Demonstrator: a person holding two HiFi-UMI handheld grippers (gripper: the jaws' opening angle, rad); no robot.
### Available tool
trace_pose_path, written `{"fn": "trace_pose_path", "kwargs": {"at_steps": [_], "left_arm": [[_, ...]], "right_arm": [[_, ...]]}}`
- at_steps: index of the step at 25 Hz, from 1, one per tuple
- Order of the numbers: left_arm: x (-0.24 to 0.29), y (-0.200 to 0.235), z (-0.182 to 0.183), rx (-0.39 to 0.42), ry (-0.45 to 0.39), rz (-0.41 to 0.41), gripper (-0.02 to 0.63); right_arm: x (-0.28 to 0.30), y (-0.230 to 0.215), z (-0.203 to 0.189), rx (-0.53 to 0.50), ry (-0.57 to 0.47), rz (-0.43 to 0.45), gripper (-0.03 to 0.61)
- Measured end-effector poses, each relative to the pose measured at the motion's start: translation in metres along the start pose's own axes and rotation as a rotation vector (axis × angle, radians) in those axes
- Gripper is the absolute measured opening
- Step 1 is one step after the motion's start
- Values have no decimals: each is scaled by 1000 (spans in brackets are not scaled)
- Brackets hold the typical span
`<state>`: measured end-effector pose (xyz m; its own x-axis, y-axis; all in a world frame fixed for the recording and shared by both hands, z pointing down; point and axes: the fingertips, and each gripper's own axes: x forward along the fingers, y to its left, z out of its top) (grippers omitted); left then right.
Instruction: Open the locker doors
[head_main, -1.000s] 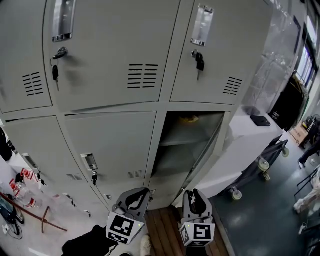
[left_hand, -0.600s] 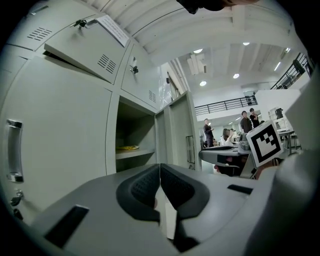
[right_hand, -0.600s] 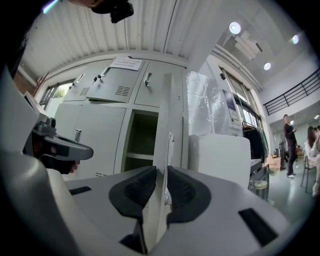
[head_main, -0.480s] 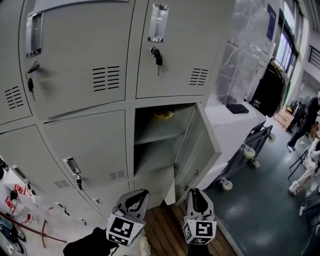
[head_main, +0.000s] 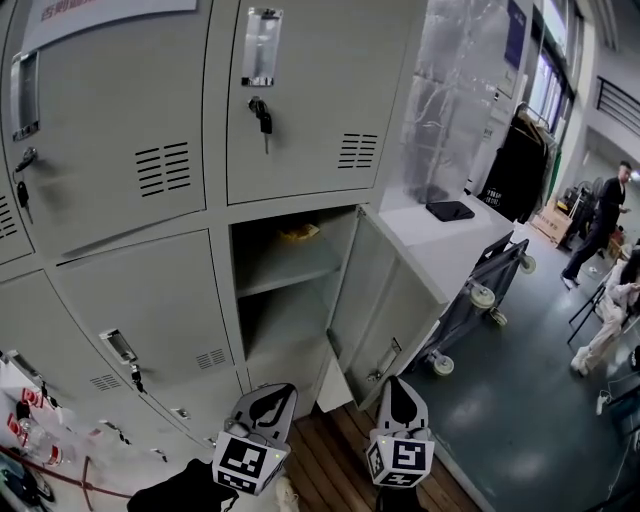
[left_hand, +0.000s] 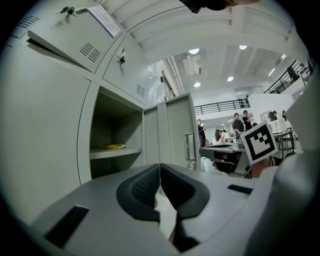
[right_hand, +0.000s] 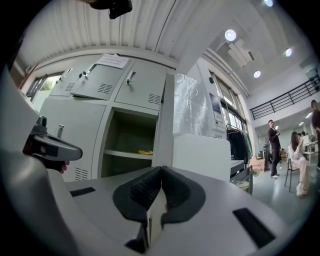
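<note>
In the head view we are losing the top of the upper locker door (head_main: 310, 90) past the picture's edge. The paper notice (head_main: 100, 10) to its left is being cut there too, its print too small for us to read. We are seeing a yellow thing (head_main: 298, 232) on the shelf (head_main: 285, 272) inside the open locker, yet we are not making out what it is. The open door (head_main: 385, 300) is covering part of the white counter (head_main: 440, 245) behind it. We are failing to identify the dark flat thing (head_main: 449, 210) on that counter. Red-and-white clutter (head_main: 22, 418) is running off the left edge, too small to tell. In the left gripper view a dark shape (left_hand: 210, 4) is being clipped by the top edge.
</note>
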<state>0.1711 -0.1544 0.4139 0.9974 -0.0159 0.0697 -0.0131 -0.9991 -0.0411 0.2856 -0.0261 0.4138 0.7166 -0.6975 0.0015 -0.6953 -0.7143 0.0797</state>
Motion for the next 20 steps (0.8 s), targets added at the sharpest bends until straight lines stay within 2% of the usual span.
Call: {"fn": "trace_pose_path", "kwargs": {"at_steps": [7,12,20], "left_arm": [[26,-5,-4,-4,47,-11,25],[51,-9,-9,-16,12,-40,25],[76,-13,-17,-29,68,-56,25]], "right_arm": [[8,-35,-3,-1,-7,-46,12],[15,-57,-6,-20,-2,-74,11],[28,-83,-8,-23,-3,-106,11]]}}
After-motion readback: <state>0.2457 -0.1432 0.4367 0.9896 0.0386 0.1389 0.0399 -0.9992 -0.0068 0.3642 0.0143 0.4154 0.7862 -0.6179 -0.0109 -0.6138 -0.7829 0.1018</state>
